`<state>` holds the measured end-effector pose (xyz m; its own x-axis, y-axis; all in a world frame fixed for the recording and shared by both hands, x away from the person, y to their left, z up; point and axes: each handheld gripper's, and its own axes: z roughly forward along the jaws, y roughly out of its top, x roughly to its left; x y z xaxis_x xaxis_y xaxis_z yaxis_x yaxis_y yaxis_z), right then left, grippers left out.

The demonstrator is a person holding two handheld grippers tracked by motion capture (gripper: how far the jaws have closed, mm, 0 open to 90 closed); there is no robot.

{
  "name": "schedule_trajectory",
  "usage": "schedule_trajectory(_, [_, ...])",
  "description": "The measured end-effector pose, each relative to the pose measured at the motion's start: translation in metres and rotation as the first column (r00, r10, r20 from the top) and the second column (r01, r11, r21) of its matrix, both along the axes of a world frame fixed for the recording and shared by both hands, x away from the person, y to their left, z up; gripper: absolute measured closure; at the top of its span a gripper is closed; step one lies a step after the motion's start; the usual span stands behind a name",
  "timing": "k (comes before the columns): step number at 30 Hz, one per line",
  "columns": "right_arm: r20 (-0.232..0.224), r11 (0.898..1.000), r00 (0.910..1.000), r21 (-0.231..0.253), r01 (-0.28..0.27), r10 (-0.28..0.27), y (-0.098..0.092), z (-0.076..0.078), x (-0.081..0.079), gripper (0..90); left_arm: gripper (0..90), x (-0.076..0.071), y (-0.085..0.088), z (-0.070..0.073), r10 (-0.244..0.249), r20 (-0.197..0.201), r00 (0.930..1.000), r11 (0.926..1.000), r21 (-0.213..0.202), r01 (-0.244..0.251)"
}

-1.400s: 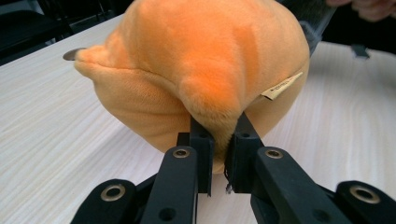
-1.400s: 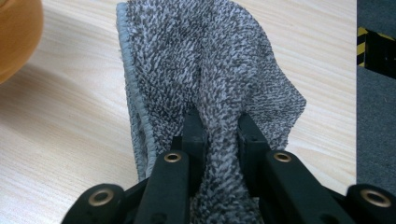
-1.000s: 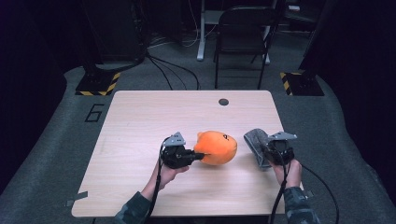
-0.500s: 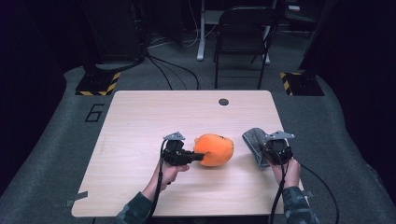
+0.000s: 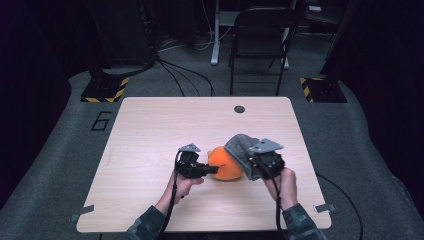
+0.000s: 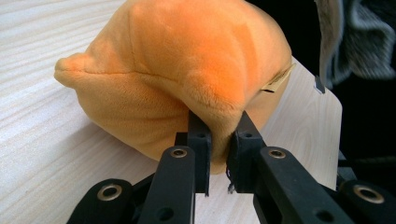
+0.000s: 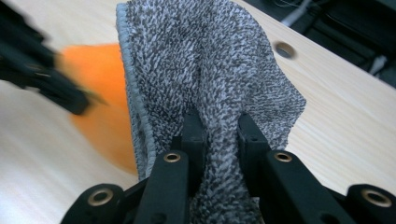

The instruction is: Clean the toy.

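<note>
Wooden table (image 5: 150,150) stood in dark room. Left gripper (image 5: 212,170) pinched fold of orange plush toy (image 5: 227,162) lying near table centre. Right gripper (image 5: 252,167) clamped grey towel (image 5: 242,147), draped against toy's right side.

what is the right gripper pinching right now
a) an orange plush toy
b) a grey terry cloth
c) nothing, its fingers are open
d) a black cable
b, in the right gripper view the right gripper has its fingers closed on a fold of the grey terry cloth, while the orange plush toy is pinched by the left gripper.
</note>
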<state>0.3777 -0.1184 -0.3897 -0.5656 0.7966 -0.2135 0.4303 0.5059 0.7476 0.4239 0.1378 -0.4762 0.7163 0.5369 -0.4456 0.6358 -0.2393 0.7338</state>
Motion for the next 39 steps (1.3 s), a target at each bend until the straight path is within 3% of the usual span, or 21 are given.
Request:
schedule_trajectory(2, [-0.006,0.999,0.9992,-0.032,-0.040,0.039,0.021,0.000,-0.002,77.3,81.0,0.000,0.000,0.000,-0.009,0.007,0.9999,0.9999,0.006,0.009])
schedule_trajectory(6, [-0.031,0.995,0.9957,-0.043,-0.089,0.088,0.051,-0.007,-0.001,77.3,81.0,-0.001,-0.001,0.000,-0.018,0.017,0.9997,0.9998,0.010,0.018])
schedule_trajectory(10, [-0.026,0.990,0.9943,-0.090,-0.106,0.104,0.061,-0.018,-0.001,77.2,81.0,-0.001,-0.001,-0.001,-0.021,0.026,0.9995,0.9996,0.022,0.020])
schedule_trajectory(15, [-0.045,0.995,0.9969,-0.075,-0.069,0.065,0.037,-0.022,0.006,77.2,81.0,-0.002,-0.003,-0.001,-0.032,0.041,0.9986,0.9991,0.030,0.031])
schedule_trajectory(21, [-0.088,0.997,0.9949,-0.063,0.045,-0.050,0.000,-0.041,0.025,77.2,81.0,-0.002,-0.005,-0.002,-0.033,0.043,0.9985,0.9992,0.026,0.032])
schedule_trajectory(23, [-0.119,0.995,0.9885,-0.051,0.088,-0.093,-0.010,-0.050,0.033,77.1,81.0,-0.002,-0.005,-0.002,-0.036,0.041,0.9985,0.9991,0.023,0.035])
schedule_trajectory(28, [-0.181,0.988,0.9726,-0.079,0.133,-0.145,-0.026,-0.076,0.050,77.0,80.8,-0.001,-0.004,-0.003,-0.046,0.034,0.9984,0.9988,0.019,0.045])
schedule_trajectory(29, [-0.217,0.987,0.9645,-0.085,0.135,-0.150,-0.030,-0.083,0.054,76.9,80.8,-0.001,-0.004,-0.004,-0.046,0.033,0.9984,0.9988,0.015,0.046])
schedule_trajectory(31, [-0.243,0.986,0.9570,-0.080,0.143,-0.159,-0.035,-0.088,0.058,76.9,80.7,0.000,-0.004,-0.004,-0.049,0.032,0.9983,0.9987,0.013,0.048])
schedule_trajectory(34, [-0.219,0.985,0.9607,-0.055,0.162,-0.171,-0.040,-0.076,0.056,76.9,80.6,-0.001,-0.004,-0.004,-0.050,0.033,0.9982,0.9987,0.014,0.049])
schedule_trajectory(37, [-0.169,0.988,0.9737,-0.001,0.155,-0.153,-0.038,-0.045,0.043,76.8,80.5,-0.001,-0.004,-0.004,-0.049,0.037,0.9981,0.9987,0.018,0.048])
schedule_trajectory(39, [-0.123,0.994,0.9870,0.028,0.108,-0.103,-0.030,-0.025,0.031,76.7,80.5,-0.002,-0.005,-0.003,-0.047,0.040,0.9981,0.9987,0.019,0.046])
